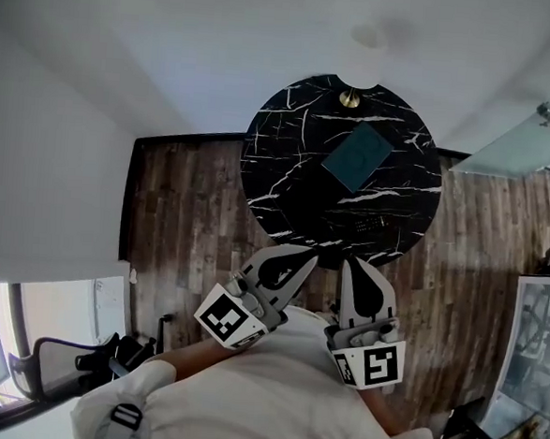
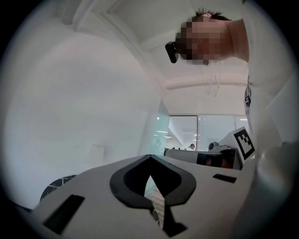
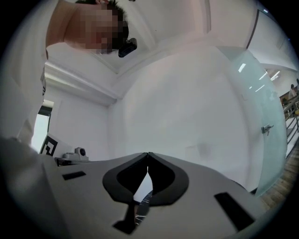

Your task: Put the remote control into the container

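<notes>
In the head view a round black marble table (image 1: 289,149) stands ahead on the wooden floor. A flat teal container (image 1: 357,156) lies on its far right part. The dark remote control (image 1: 368,226) lies near the table's near edge, hard to make out against the marble. Both grippers are held close to my body, short of the table. My left gripper (image 1: 307,260) (image 2: 149,157) has its tips touching with nothing between them. My right gripper (image 1: 352,264) (image 3: 148,154) is shut too and holds nothing. Both gripper views look level at white walls.
A small brass object (image 1: 350,99) sits at the table's far edge by the white wall. A glass door (image 1: 530,138) stands at the right, a framed panel (image 1: 539,336) lower right, and a dark chair (image 1: 68,359) lower left. Wooden floor (image 1: 181,217) surrounds the table.
</notes>
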The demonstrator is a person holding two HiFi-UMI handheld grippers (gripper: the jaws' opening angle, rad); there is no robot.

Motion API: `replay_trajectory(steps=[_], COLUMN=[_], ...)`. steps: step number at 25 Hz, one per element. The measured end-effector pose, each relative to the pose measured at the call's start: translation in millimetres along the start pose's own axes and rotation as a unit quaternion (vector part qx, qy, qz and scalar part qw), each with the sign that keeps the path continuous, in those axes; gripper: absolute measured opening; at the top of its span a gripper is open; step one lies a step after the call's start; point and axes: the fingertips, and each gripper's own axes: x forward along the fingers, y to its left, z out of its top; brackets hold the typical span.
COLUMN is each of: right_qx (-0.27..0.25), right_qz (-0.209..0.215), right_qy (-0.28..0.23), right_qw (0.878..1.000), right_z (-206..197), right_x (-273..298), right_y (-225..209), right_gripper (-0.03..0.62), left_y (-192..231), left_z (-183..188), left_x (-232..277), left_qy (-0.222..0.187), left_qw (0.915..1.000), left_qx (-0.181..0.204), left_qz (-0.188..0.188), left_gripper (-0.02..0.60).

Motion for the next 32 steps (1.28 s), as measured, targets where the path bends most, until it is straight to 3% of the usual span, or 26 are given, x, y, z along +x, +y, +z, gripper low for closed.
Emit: replay_trajectory(steps=[9, 21, 32], right_qx=[-0.013, -0.042, -0.004], right_qz=[-0.027, -0.037, -0.046], right_qy=[0.006, -0.003, 0.041], right_qw=[1.000, 0.998, 0.998], right_z=[0.0, 27.7, -5.6], right_x=[49.8, 53.7, 40.0], right_y=[-19.3, -85.1, -108.2], right_gripper=[0.009, 0.009, 0.009], left_y=[49.8, 42.3, 41.7], left_z=[10.7, 14.5, -23.8], left_x=[27.7, 87.5, 102.6], left_qy=[0.005, 0.008, 0.050], left_qw=[0.9997, 0.9992, 0.9983], left_qx=[0.007, 0.016, -0.018], left_qz=[-0.025, -0.035, -0.027], left_gripper=[0.006, 0.006, 0.006])
